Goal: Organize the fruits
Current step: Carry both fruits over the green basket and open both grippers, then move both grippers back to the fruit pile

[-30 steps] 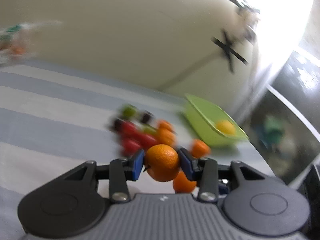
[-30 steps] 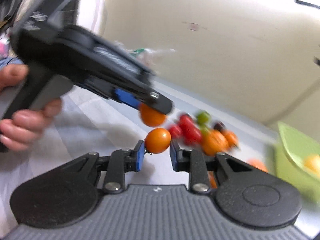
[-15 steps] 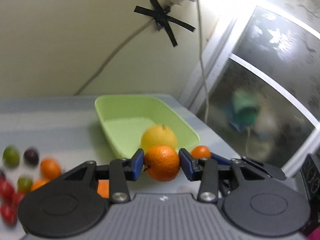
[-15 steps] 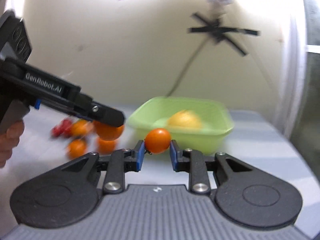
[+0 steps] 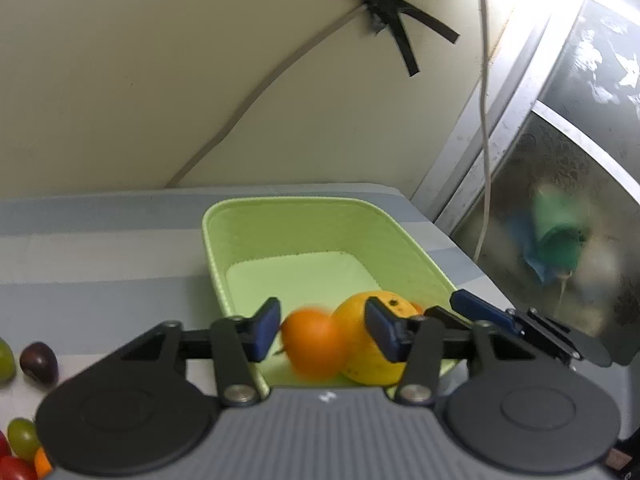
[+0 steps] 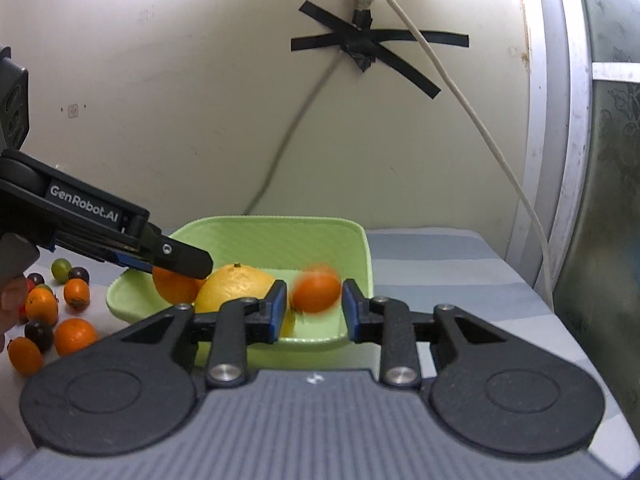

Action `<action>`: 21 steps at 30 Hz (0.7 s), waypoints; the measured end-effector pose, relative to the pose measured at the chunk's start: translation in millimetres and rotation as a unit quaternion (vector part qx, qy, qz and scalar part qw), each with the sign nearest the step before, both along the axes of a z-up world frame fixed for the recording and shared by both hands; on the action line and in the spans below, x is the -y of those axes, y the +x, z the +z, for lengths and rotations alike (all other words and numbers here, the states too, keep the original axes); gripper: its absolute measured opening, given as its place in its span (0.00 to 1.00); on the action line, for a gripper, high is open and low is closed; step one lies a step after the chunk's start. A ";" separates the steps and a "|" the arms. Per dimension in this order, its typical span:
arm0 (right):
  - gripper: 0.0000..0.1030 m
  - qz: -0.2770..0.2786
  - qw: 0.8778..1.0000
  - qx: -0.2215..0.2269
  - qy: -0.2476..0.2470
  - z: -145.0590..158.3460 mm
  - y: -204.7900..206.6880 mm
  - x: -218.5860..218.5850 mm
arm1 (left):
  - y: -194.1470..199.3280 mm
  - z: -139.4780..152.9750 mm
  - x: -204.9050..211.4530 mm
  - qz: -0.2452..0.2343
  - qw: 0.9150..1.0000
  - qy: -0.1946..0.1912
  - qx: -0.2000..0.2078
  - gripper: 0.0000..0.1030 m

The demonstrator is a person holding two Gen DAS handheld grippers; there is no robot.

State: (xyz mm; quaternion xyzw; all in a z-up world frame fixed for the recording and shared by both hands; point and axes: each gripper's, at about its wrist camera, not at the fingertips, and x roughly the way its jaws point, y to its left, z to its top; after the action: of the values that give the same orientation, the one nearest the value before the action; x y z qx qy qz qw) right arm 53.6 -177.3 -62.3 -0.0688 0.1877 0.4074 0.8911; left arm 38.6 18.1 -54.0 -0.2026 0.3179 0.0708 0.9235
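- Both grippers were hanging over the green basket, which sat on the striped cloth up against the cream wall
- Left gripper: jaws were opening, and the orange sat blurred in the gap between the blue pads, a sliver of space showing on both sides, so the pads weren't pressing on it
- From the right wrist view the same orange peeked out under the left gripper's black finger, over the near left part of the basket
- Right gripper: jaws opening too, with a smaller orange fruit smeared with motion blur between its pads, not pinched on either side as far as I could see
- A big yellow citrus was already lying inside the basket, right next to the orange, looked like they were touching in the left view
- The leftover pile was on the cloth to the left of the basket: several small orange fruits, a green grape, a few dark purple ones, plus a bit of red at the very edge
- A person's fingers showed at the left edge on the left gripper's handle
- Black tape cross and a white cable on the wall behind
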 end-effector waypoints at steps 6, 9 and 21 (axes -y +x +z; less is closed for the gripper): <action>0.46 0.004 1.000 0.011 0.026 3.3 -12.2 11.6 | -40.7 26.4 -5.8 0.010 0.999 -0.012 0.049 0.49; 0.46 0.013 0.999 0.014 0.039 9.5 -29.2 14.7 | -91.7 37.3 -15.0 0.032 0.996 -0.011 0.081 0.49; 0.45 0.192 0.980 -0.056 0.010 -5.7 -123.0 -23.4 | -259.5 -6.7 -57.8 0.175 0.984 0.016 0.023 0.49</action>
State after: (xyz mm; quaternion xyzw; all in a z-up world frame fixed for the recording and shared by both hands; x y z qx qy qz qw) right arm -69.4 -153.8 -68.0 -0.0713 0.2166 0.5760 0.7850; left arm -220.9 75.9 -60.6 -0.2417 0.2550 0.2316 0.9072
